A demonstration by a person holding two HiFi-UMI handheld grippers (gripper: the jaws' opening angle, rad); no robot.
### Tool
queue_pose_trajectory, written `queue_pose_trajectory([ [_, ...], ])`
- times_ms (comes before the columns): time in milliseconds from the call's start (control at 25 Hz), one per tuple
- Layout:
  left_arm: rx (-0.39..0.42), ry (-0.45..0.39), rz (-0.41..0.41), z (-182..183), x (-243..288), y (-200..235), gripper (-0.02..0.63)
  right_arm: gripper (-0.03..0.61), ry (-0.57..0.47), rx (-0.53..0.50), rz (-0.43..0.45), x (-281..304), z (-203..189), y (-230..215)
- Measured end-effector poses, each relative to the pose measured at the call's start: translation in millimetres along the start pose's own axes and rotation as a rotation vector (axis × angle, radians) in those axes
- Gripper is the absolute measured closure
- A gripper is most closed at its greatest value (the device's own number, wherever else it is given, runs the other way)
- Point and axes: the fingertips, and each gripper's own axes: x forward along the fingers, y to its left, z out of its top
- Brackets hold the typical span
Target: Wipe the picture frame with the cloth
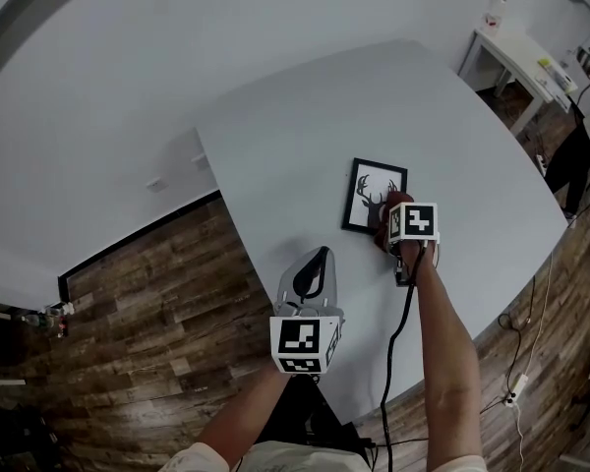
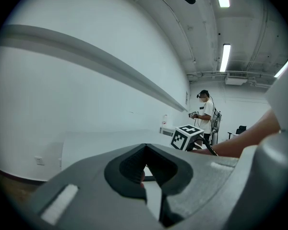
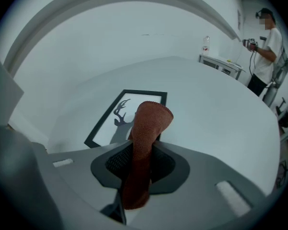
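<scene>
across the middle of the room stands a broad pale worktop (image 1: 305,136), grey-white above a dark wood-plank floor (image 1: 147,313). off past its far corner another person (image 3: 266,47) in a white shirt stands by a small white side table (image 3: 221,63). on the worktop, towards its right side, a black picture frame (image 1: 372,193) lies flat and face up, showing a deer's head in dark silhouette on white. the left tool (image 1: 324,254) hangs over the near part of the worktop, apart from the frame, its two jaws pressed together at the tips with nothing held between them. the right tool (image 3: 140,153) sits at the frame's near right corner, its jaws pinching a rust-brown cloth (image 3: 151,119). the cloth sticks out beyond the jaws as a folded wad over that corner of the frame; whether it actually touches the frame i cannot tell.
</scene>
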Motion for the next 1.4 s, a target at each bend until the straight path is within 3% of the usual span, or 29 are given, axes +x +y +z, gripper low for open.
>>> queue_pose_trajectory([
  [280,0.000,-0.004,-0.007,6.7,-0.3,-6.2,0.613,0.473,-0.018,0.045,-0.015,-10.7,-6.6,-18.7],
  [440,0.008,-0.016,-0.012,15.3,-2.3,-10.2,0.613,0.473,-0.083,0.051,0.020,-28.0,-1.0,-12.9],
  [680,0.016,-0.043,-0.029,34.3,-9.5,-23.5,0.613,0.474,-0.391,-0.051,0.056,-106.4,19.9,10.1],
  [880,0.073,-0.078,-0.062,58.7,-25.6,-42.3,0.613,0.474,-0.662,-0.177,-0.022,-201.4,12.1,33.6],
  [1040,0.118,-0.106,-0.063,75.1,-45.5,-51.6,0.613,0.474,-0.857,-0.213,-0.060,-277.7,-8.6,49.0],
  [1200,0.158,-0.132,-0.061,84.2,-65.9,-60.8,0.613,0.474,-0.977,-0.281,-0.121,-332.0,-36.1,57.5],
  [1400,0.199,-0.163,-0.060,81.0,-85.5,-69.3,0.613,0.474,-1.033,-0.312,-0.137,-357.4,-62.9,62.7],
])
